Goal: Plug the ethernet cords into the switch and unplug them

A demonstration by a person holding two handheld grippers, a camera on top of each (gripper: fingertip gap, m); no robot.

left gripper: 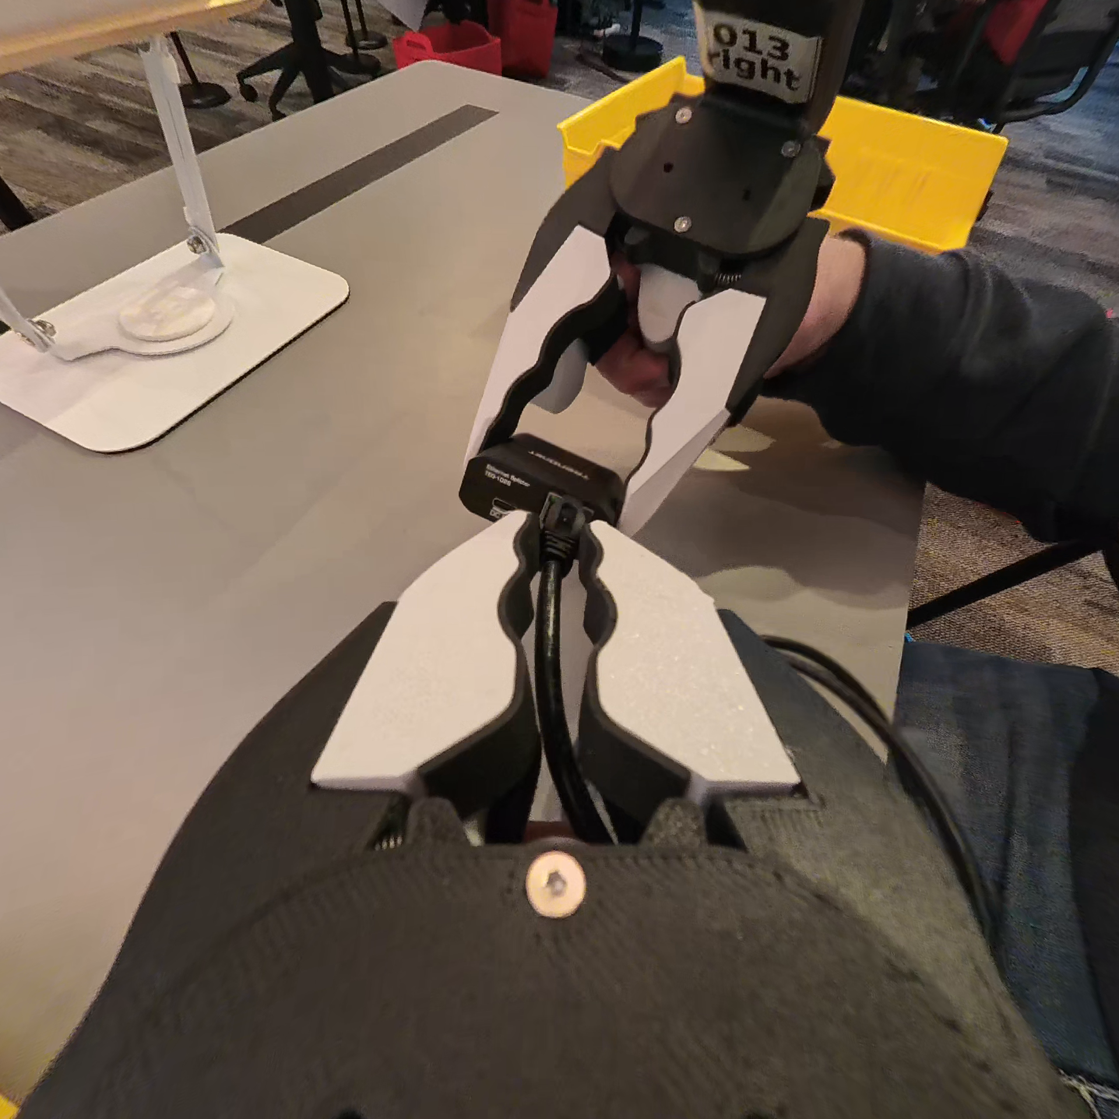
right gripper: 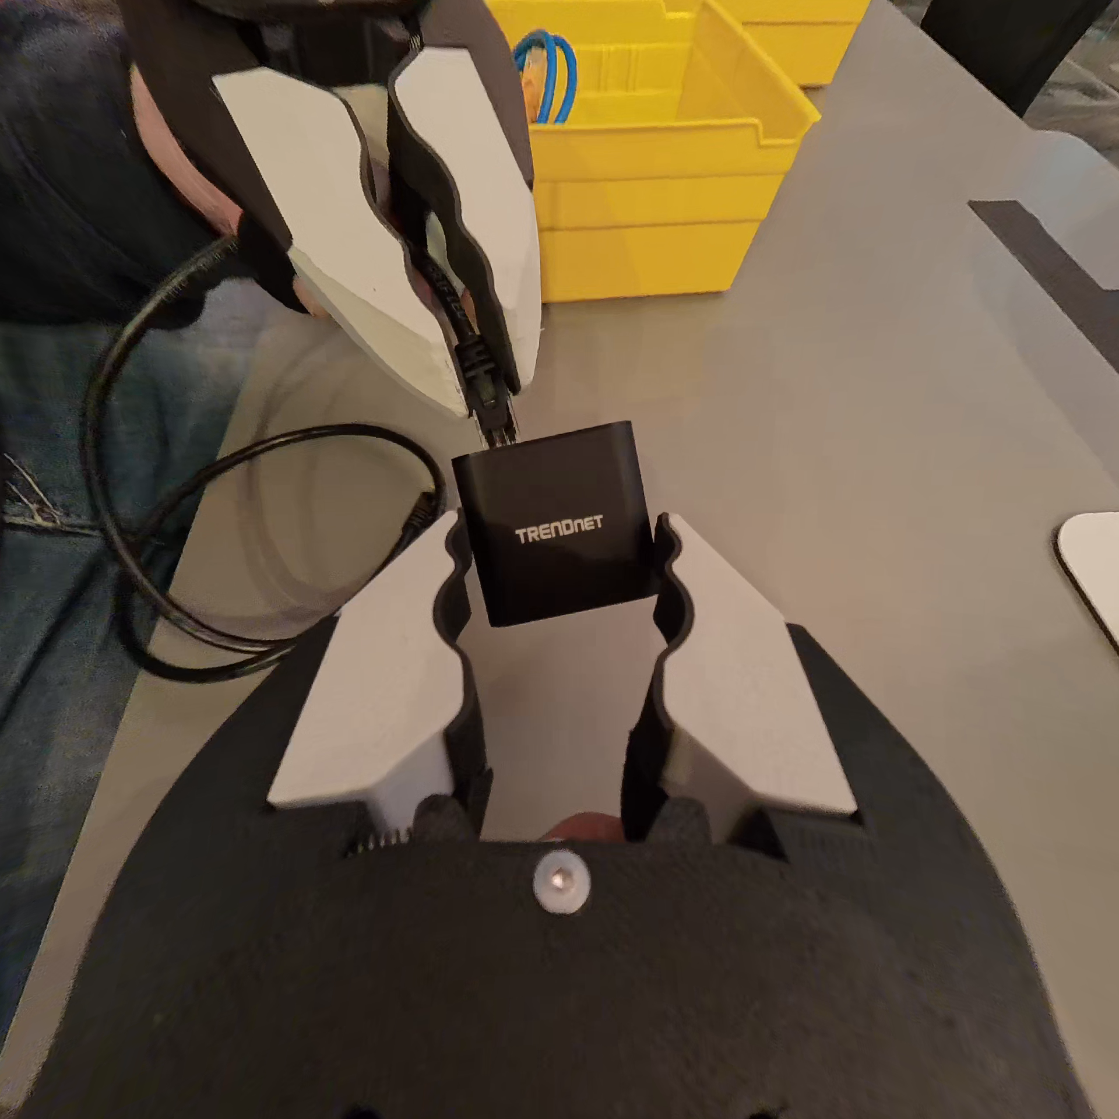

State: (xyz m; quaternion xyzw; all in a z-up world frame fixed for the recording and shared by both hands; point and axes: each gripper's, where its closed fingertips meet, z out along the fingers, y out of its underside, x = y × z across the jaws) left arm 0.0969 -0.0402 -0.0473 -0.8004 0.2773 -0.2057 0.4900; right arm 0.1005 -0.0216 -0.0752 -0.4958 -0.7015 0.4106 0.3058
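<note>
We hold the small black switch (right gripper: pixel 554 524) clamped between the tips of our right gripper (right gripper: pixel 560 566), its sides touching both fingertips. The switch sits on the grey bench (right gripper: pixel 848 484), near the edge closest to the person's lap, and the right gripper meets it from the side away from the ports.

Our left gripper (left gripper: pixel 554 533) is clenched on a black ethernet cord (left gripper: pixel 552 630), just behind its plug (left gripper: pixel 562 518). The plug's tip is at a port on the switch's (left gripper: pixel 539 478) near face; we cannot tell whether it is fully seated. In the right wrist view, the left gripper (right gripper: pixel 490 393) comes down at a slant from the upper left, with the plug (right gripper: pixel 491 418) poking out of the fingertips and touching the switch's far edge.

The rest of the cord (right gripper: pixel 181 545) loops over the bench edge and onto the person's jeans (right gripper: pixel 48 545), and its other plug (right gripper: pixel 421 511) lies free just beside the switch.

A yellow bin (right gripper: pixel 654 200) stands well behind the switch, with a blue cable (right gripper: pixel 545 66) inside it. A white stand base (left gripper: pixel 151 345) rests towards the bench's far left corner.
</note>
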